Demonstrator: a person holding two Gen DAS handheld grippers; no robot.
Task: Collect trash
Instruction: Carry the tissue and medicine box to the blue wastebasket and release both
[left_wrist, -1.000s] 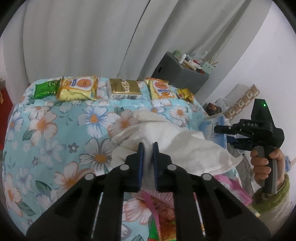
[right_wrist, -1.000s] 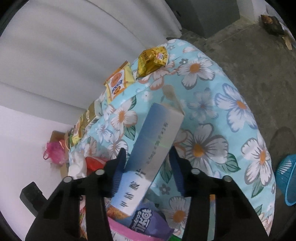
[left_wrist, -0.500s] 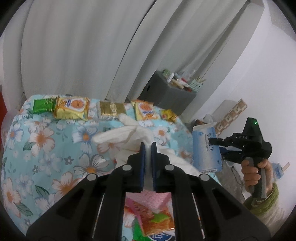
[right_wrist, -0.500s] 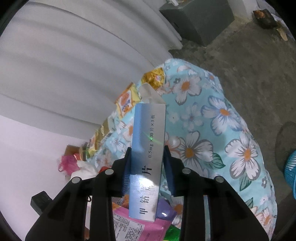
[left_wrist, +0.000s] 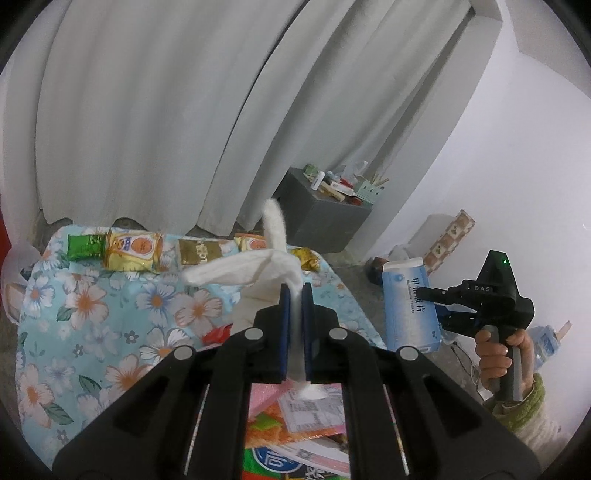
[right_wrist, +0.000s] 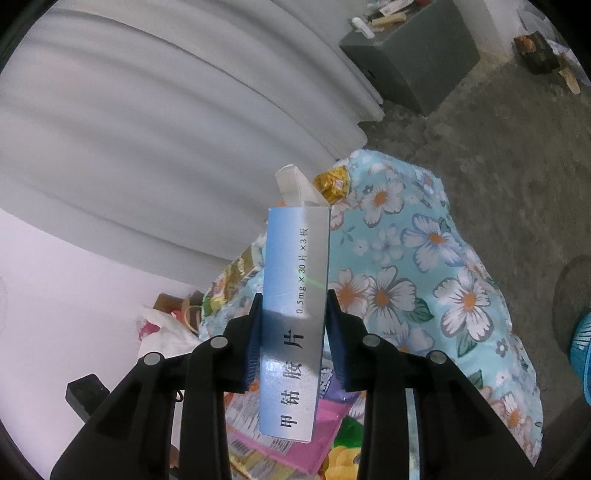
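My left gripper (left_wrist: 295, 291) is shut on a crumpled white tissue (left_wrist: 255, 271), held up above the flowered tablecloth (left_wrist: 92, 325). My right gripper (right_wrist: 293, 301) is shut on a blue and white medicine box (right_wrist: 295, 306), lifted off the table with its top flap open. That box (left_wrist: 410, 306) and the right gripper (left_wrist: 432, 302) also show at the right of the left wrist view, held by a hand in a green cuff. Pink and orange wrappers (left_wrist: 295, 417) lie under both grippers.
A row of snack packets (left_wrist: 133, 249) lines the table's far edge, with a gold one (right_wrist: 332, 182) at its corner. Behind hang white curtains, and a grey cabinet (left_wrist: 325, 218) bears small items. A blue basket (right_wrist: 581, 354) sits on the floor at the right.
Both grippers have risen from the table: the left lifted the tissue clear, the right closed on the medicine box and raised it. The table now looks farther off.
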